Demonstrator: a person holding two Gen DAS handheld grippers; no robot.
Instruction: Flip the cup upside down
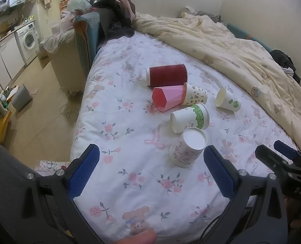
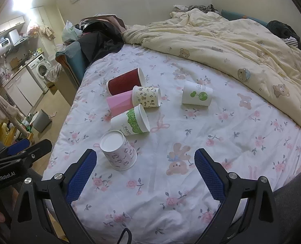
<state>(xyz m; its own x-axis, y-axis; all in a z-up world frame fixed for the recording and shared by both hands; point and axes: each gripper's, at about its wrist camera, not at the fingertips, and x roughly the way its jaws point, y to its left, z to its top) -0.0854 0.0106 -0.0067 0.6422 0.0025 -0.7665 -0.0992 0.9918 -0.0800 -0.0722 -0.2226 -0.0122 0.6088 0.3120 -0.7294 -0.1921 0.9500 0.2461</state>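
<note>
Several paper cups lie on a floral bedsheet [image 1: 130, 183]. A white cup with small grey prints [image 1: 187, 148] stands upside down, base up, nearest me; it also shows in the right wrist view [image 2: 117, 150]. On their sides lie a green-leaf cup [image 1: 191, 119] [image 2: 131, 122], a pink faceted cup [image 1: 166, 99] [image 2: 120, 103], a dark red ribbed cup [image 1: 167, 77] [image 2: 124, 81], a panda-print cup [image 1: 196, 97] [image 2: 147, 96] and a white cup with green dots [image 1: 227, 100] [image 2: 197, 95]. My left gripper [image 1: 150, 154] is open and empty. My right gripper [image 2: 145, 158] is open and empty.
A rumpled cream duvet [image 1: 241, 46] covers the far and right side of the bed. Dark clothes and bags [image 1: 109, 14] pile at the head. The bed's left edge drops to a floor with a grey bin [image 1: 21, 97]. A washing machine [image 1: 28, 40] stands far left.
</note>
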